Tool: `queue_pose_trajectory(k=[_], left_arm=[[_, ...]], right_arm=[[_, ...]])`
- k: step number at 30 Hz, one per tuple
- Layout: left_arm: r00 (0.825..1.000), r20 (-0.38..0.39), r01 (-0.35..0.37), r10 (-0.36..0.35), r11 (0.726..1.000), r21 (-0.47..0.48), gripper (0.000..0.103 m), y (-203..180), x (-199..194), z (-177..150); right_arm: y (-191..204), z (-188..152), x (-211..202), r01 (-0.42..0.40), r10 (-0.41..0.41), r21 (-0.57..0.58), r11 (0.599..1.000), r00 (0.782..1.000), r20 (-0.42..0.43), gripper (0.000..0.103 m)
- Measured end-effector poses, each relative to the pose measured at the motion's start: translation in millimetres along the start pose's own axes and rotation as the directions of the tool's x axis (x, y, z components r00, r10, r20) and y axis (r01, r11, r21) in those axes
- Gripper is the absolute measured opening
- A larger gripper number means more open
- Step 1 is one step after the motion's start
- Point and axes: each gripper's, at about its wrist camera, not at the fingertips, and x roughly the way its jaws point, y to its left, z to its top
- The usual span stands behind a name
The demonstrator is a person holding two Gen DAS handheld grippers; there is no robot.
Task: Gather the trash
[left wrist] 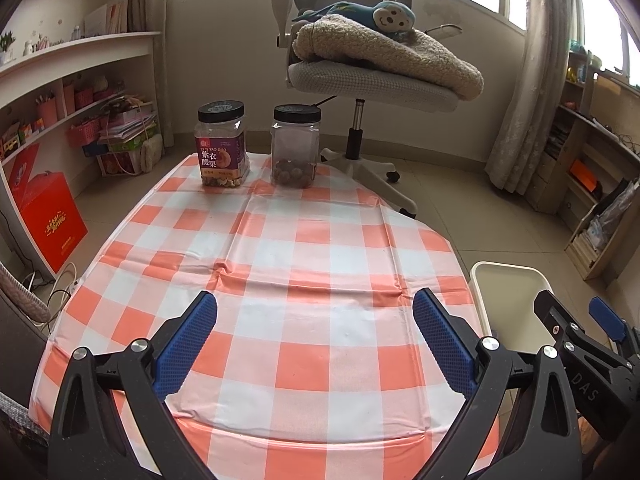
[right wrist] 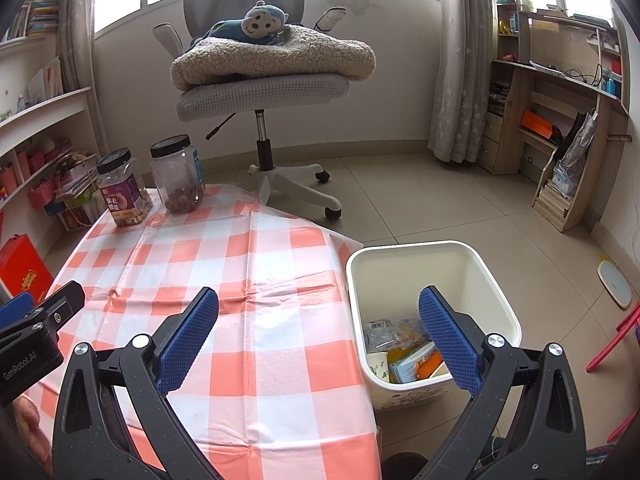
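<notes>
Two grippers in view, both with jaws spread wide and holding nothing: left gripper low over the near half of the worktop, right gripper straddling the worktop's right edge, one blue finger above the checked cloth, the other above the bin. Two jars at the far edge, close side by side without touching: labelled jar toward the far left corner, clear jar just to its right, each capped with a black lid, each only partly filled at the bottom. One cream bin on the floor, pressed close against the right edge of the worktop, mouth open upward. Trash lying in the bottom of that bin: several pieces, among them a paper cup, crumpled clear plastic and an orange-and-blue packet; exact count not readable. Between the jars and the near edge, a broad stretch of bare orange-and-white cloth, wrinkled across the middle, with nothing standing on it. One office chair beyond the far edge, carrying one folded fleece and one blue plush monkey. Open tiled floor to the right of the bin and behind it, out to the shelves along the wall. One red box on the floor off the left edge, beside the white shelving.
</notes>
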Motion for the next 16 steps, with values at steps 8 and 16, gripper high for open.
queue_pose_trajectory(k=[8,16], left_arm=[[1.000,-0.006,0.000,0.000,1.000,-0.003,0.096,-2.2,0.3,0.0],[1.000,-0.017,0.003,-0.003,1.000,0.002,0.096,-3.3,1.1,-0.5]], right_arm=[[-0.4,-0.4,0.0,0.002,-0.002,0.002,1.000,1.000,0.007,0.096],[-0.9,-1.5,-0.7,0.005,-0.005,0.001,1.000,1.000,0.006,0.096]])
